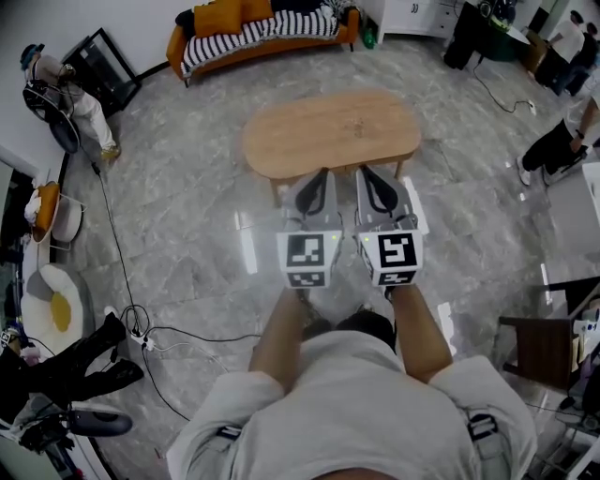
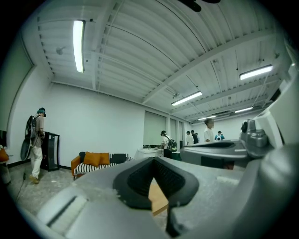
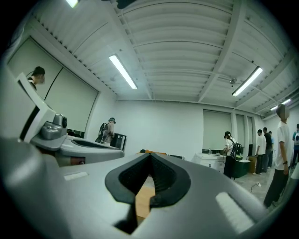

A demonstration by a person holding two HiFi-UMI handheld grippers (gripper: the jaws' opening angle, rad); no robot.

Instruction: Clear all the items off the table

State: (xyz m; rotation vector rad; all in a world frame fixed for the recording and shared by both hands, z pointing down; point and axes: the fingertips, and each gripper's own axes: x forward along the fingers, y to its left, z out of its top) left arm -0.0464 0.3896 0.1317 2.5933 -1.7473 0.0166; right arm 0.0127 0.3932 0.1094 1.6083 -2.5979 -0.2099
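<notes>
An oval wooden table (image 1: 331,131) stands on the marble floor ahead of me, and I see only bare wood on its top. My left gripper (image 1: 322,174) and right gripper (image 1: 365,172) are held side by side at the table's near edge, pointing at it. Both are shut with nothing between the jaws. In the left gripper view the left gripper (image 2: 153,161) has its jaws meeting at the tip, with a strip of table (image 2: 158,200) showing below them. The right gripper view shows the right gripper (image 3: 150,157) shut in the same way above the wood (image 3: 141,201).
An orange sofa (image 1: 262,28) with a striped cover stands beyond the table. Cables (image 1: 141,333) trail over the floor at the left. A dark chair (image 1: 544,349) is at the right. People stand at the far left (image 1: 67,94) and far right (image 1: 561,142).
</notes>
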